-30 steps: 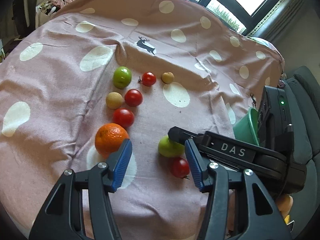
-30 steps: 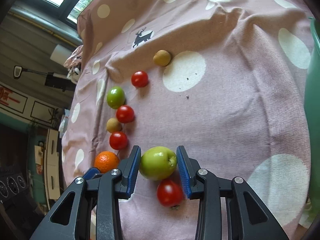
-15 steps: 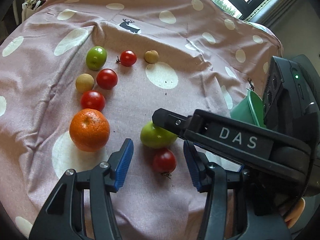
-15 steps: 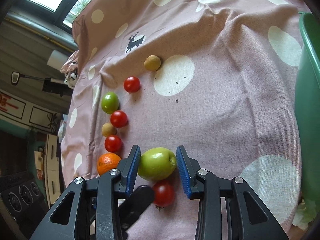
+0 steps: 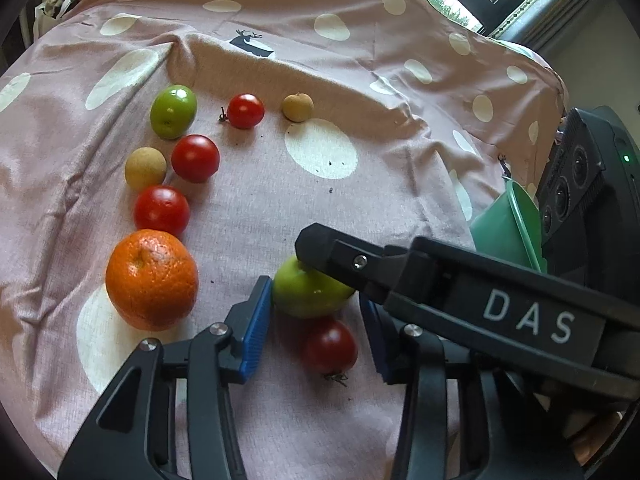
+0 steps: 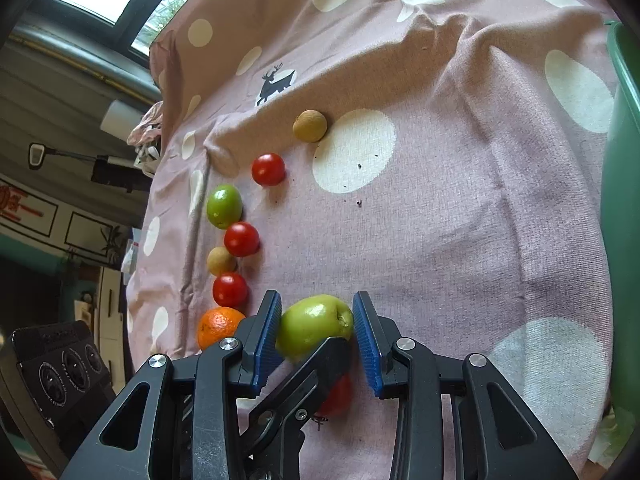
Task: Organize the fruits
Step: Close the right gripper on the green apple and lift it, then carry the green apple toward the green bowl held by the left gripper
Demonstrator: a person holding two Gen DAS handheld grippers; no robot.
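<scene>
The left gripper point(image 5: 316, 334) has closed in, fingers apart around one of four tomatoes point(image 5: 330, 346); right gripper point(image 6: 316, 334) brackets one green apple point(image 6: 314, 330), unclamped.

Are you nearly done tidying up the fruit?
Not yet. Done: nothing looks put away, and the green bowl's inside is hidden. In hand: the right gripper has its pads either side of the green apple, which sits on the cloth. The left gripper is open around a tomato. Left: the orange, three more tomatoes, two tan fruits and a small green fruit.
</scene>
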